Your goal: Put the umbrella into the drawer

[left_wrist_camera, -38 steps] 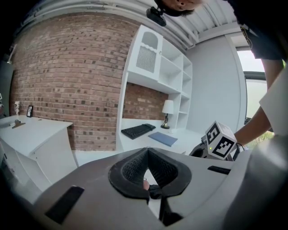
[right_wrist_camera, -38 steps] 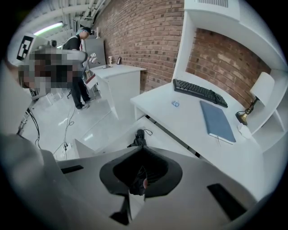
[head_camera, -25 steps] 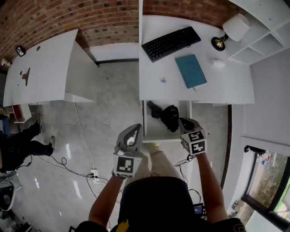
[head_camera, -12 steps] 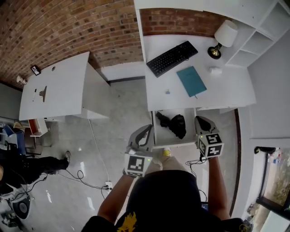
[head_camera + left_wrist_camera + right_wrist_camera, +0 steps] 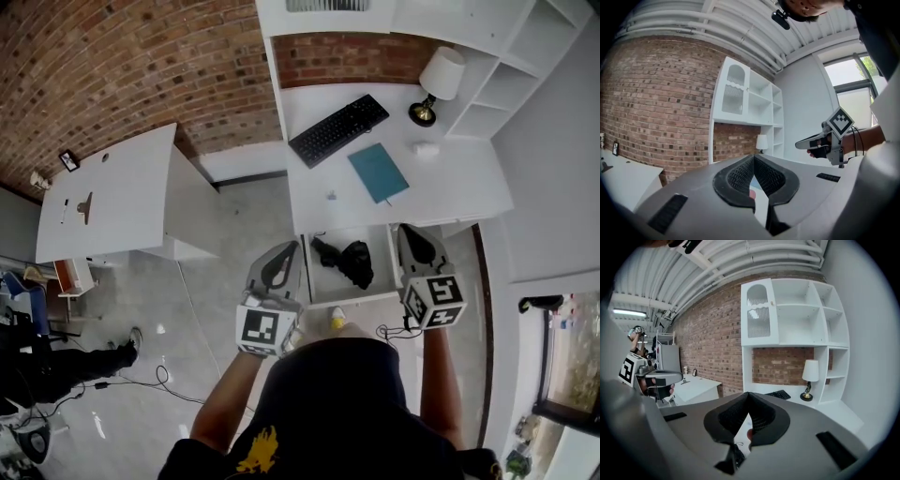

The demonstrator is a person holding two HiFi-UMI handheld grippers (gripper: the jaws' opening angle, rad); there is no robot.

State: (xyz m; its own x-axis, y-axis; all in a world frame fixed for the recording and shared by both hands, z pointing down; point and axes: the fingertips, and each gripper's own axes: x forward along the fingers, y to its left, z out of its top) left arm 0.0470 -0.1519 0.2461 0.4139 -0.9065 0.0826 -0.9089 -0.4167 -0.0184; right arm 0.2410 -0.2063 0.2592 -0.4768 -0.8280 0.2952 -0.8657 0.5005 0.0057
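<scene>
The black folded umbrella (image 5: 350,262) lies inside the open white drawer (image 5: 349,299) under the desk. Neither gripper touches it. My left gripper (image 5: 291,247) hangs to the left of the drawer, its jaws together and empty; in its own view (image 5: 753,158) the pads meet at the tip. My right gripper (image 5: 405,229) is at the drawer's right side, above its corner, shut with nothing in it; its own view (image 5: 748,393) shows the pads closed. Each gripper appears in the other's view: the right gripper (image 5: 806,143) and the left gripper (image 5: 670,377).
On the white desk (image 5: 469,192) are a black keyboard (image 5: 338,129), a teal notebook (image 5: 378,172) and a lamp (image 5: 436,79). Open shelves (image 5: 506,75) stand at its right. A second white table (image 5: 108,202) is at the left. Cables (image 5: 141,375) cross the floor.
Both grippers have risen and drawn back from the drawer; the right one was beside the umbrella and now stands off to its right. The umbrella stays in the drawer.
</scene>
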